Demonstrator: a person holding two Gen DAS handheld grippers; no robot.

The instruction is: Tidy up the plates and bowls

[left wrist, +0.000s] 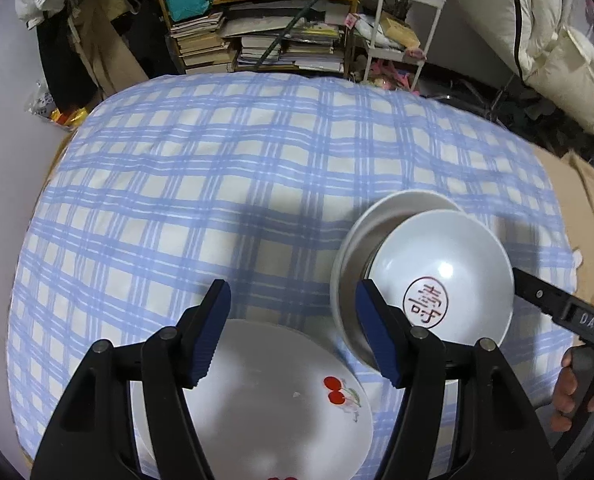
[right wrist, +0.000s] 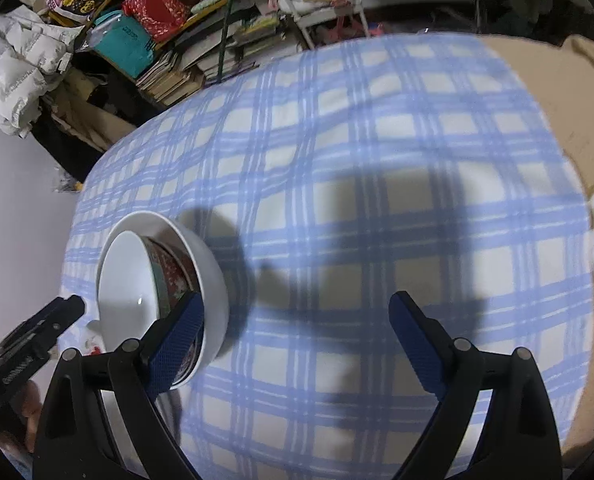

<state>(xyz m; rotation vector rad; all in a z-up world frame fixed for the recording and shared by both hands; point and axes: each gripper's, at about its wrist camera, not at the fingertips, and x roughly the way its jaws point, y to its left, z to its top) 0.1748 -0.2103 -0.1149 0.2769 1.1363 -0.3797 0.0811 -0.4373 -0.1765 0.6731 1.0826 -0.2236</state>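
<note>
My left gripper (left wrist: 293, 286) hangs open over a white plate with a cherry print (left wrist: 265, 400), its blue pads apart and nothing between them. To its right, a white bowl with a red character (left wrist: 445, 264) sits nested and tilted inside a larger white bowl (left wrist: 401, 204). My right gripper (right wrist: 295, 298) stands wide open above bare checked cloth (right wrist: 377, 240). The bowl stack is at its left: the inner bowl (right wrist: 125, 276), patterned red and green outside, rests in the outer bowl (right wrist: 213, 276). The left pad passes in front of the stack, and whether it touches I cannot tell.
The blue-and-white checked cloth (left wrist: 217, 160) covers a rounded surface, with tan cover (right wrist: 569, 100) at its right edge. Beyond stand a shelf of books (left wrist: 257, 40), a white cart (left wrist: 401, 28) and a white padded jacket (right wrist: 17, 68). A hand (left wrist: 565, 392) holds the right gripper's handle.
</note>
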